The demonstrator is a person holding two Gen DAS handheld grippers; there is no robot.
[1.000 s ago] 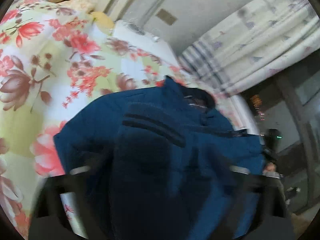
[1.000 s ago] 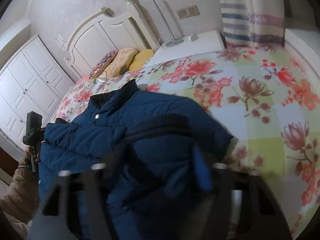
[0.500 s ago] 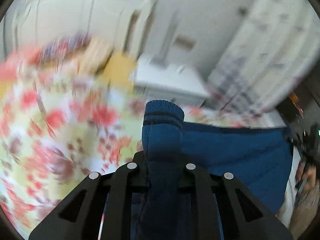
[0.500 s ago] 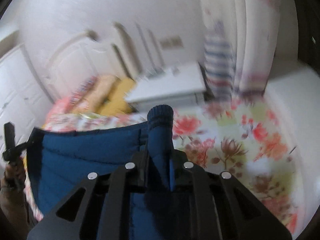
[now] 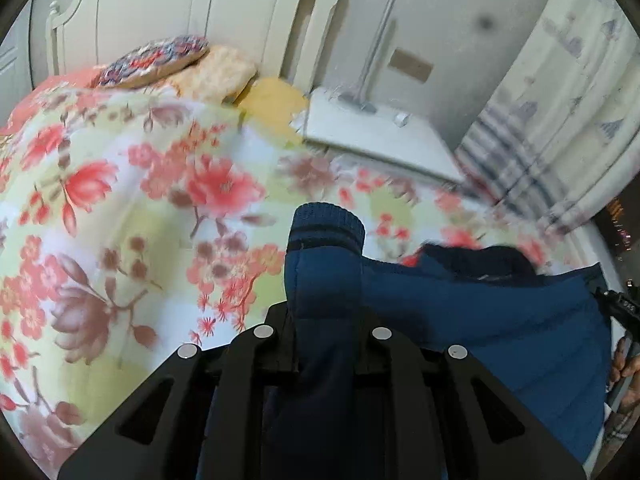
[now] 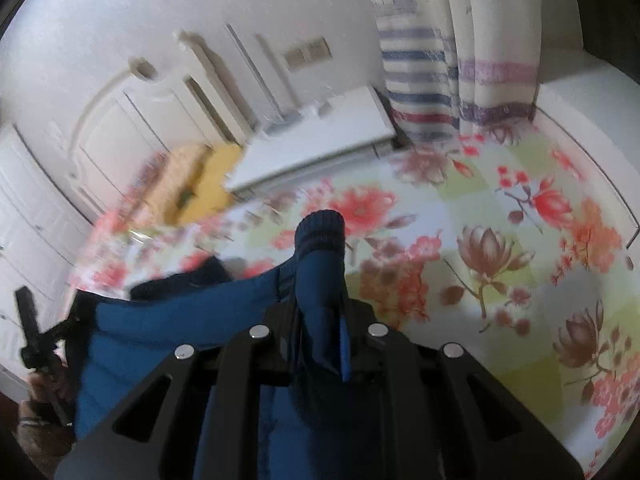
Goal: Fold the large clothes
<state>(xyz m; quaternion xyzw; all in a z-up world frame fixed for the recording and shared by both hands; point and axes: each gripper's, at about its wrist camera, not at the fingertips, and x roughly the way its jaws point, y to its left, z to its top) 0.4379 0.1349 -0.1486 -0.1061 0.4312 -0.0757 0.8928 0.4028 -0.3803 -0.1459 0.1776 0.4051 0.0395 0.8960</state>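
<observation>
Left tool (image 5: 325,320) clamped on jacket (image 5: 480,320) sleeve cuff; right tool (image 6: 320,320) clamped on other cuff | jacket lower centre, over floral bed (image 5: 120,200) | padded, soft, bulky; best gripped at ribbed cuffs

This is a bedroom in a home. A bed (image 5: 120,208) fills most of both views, covered by a floral bedspread (image 6: 500,248) in pink, red and pale green. At its head stands a cream panelled headboard (image 5: 224,12) with pillows (image 5: 216,76) stacked against it, one patterned, one orange, one yellow. Beside the bed sits a white nightstand (image 6: 320,148) under a wall switch plate (image 6: 308,53). Striped, printed curtains (image 6: 452,60) hang past it, and white wardrobe doors (image 6: 28,220) line the far left wall in the right wrist view.
</observation>
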